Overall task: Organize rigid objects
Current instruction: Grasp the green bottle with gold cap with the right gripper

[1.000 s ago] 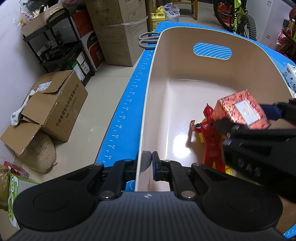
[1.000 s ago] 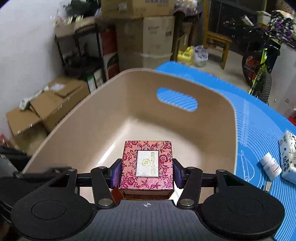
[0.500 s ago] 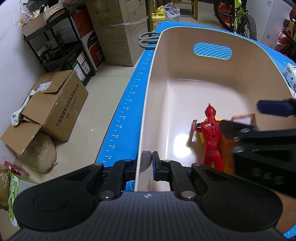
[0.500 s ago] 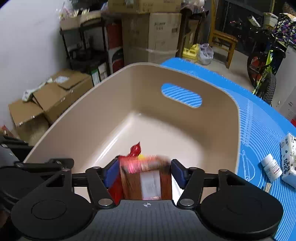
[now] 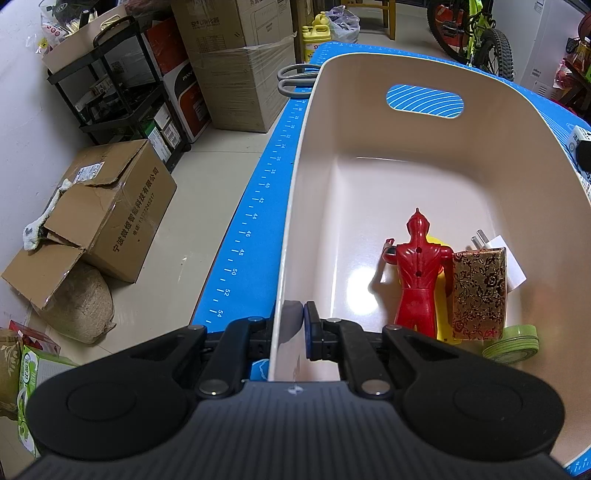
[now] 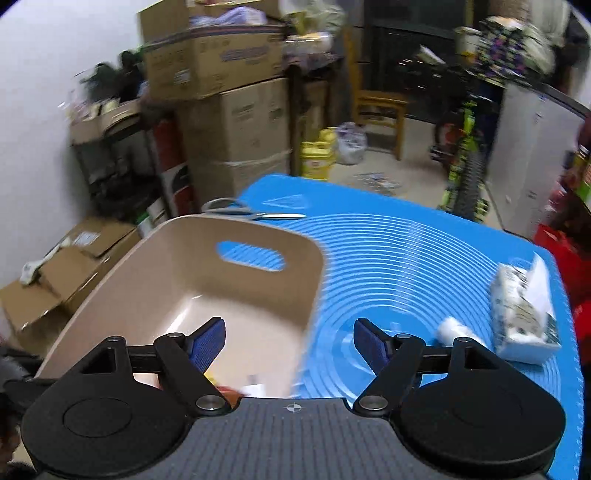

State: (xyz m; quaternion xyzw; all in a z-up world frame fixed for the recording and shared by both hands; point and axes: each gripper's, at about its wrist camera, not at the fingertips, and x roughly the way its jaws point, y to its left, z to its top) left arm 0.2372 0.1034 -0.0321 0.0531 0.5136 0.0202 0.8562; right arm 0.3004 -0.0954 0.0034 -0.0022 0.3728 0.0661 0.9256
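Note:
A beige bin (image 5: 295, 206) (image 6: 166, 266) stands on the blue mat (image 6: 399, 258). My left gripper (image 5: 293, 325) is shut on the bin's near left wall. Inside the bin lie a red toy figure (image 5: 417, 273), the patterned gift box (image 5: 478, 295) on its side, a white plug (image 5: 511, 266), something yellow under the figure, and a green tape roll (image 5: 513, 343). My right gripper (image 6: 290, 341) hovers above the bin's right rim, its jaws opening with nothing between them. On the mat to its right lie a small white bottle (image 6: 456, 330) and a tissue pack (image 6: 522, 317).
Scissors (image 6: 243, 212) (image 5: 295, 77) lie on the mat behind the bin. Cardboard boxes (image 5: 107, 210), a black shelf rack (image 5: 110, 99), a bicycle (image 5: 476, 33) and a wooden chair (image 6: 380, 110) stand on the floor beyond the table's edges.
My right gripper let go of the gift box, which dropped into the bin beside the red figure. That gripper then opened wider, rose and swung right. The left gripper stayed still.

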